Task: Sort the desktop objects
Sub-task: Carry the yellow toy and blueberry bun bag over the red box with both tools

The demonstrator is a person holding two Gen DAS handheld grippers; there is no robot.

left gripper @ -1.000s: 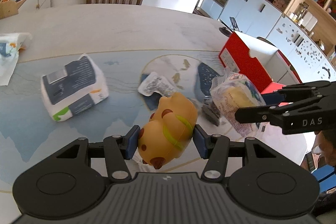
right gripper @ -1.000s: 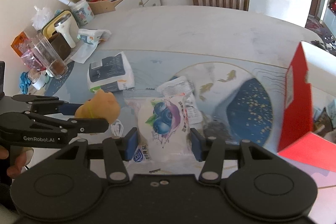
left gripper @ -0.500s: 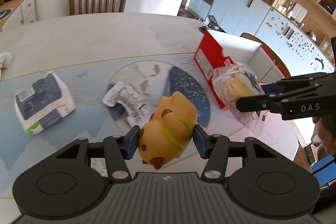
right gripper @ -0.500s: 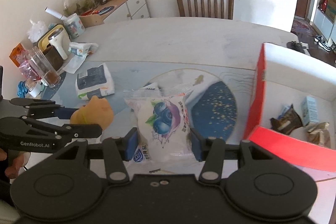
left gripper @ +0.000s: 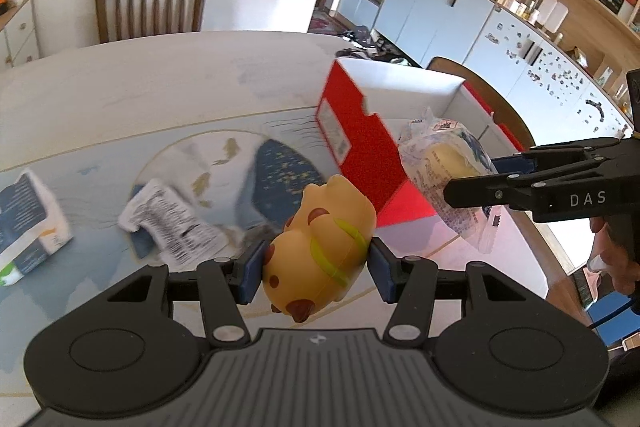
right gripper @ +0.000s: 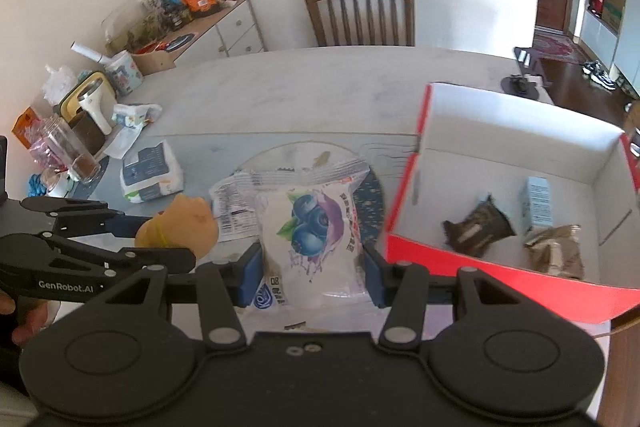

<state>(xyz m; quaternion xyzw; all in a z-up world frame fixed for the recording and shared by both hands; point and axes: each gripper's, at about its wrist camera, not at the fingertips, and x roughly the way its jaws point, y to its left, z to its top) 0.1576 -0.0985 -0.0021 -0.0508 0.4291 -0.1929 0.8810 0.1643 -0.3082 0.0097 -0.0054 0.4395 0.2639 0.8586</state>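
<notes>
Toy: I've got a squishy orange animal toy point(left gripper: 320, 243) with brown spots and a yellow-green stripe pinched in my left gripper point(left gripper: 316, 269), both blue pads pressed into its sides. It's held up off the table, near the red box's near-left corner.

Snack bag: my right gripper point(right gripper: 312, 273) is clamped on a clear blueberry-print snack packet point(right gripper: 310, 227), pads squeezing both sides, top seal sticking up. In the left wrist view the same packet point(left gripper: 448, 167) shows a pale yellow bun inside and hangs in front of the box opening.

Box: red cardboard box point(right gripper: 404, 195) with white inside, sitting on the right part of the table, open at the top. Inside I can see two dark crinkly wrappers point(right gripper: 480, 227) and point(right gripper: 554, 251), plus a small light blue carton point(right gripper: 538, 201) standing toward the far wall.

Table: pale round table point(right gripper: 320, 87) with a blue printed mat point(left gripper: 100, 163) on the near half.

Left on the mat: a flattened white wrapper with black print point(left gripper: 172, 223) just left of the toy, and further left a white and dark blue tissue pack point(right gripper: 150, 177).

Far left edge: clutter, meaning a glass jar point(right gripper: 66, 151), a white hair dryer point(right gripper: 96, 101) and some crumpled plastic.

Background: wooden chair point(right gripper: 360, 11) at the far side, a sideboard with snack bags on the left, white cabinets and shelves point(left gripper: 520, 7) off to the right.

Hands: bits of the person's hand point(left gripper: 616, 263) show behind the right gripper.
</notes>
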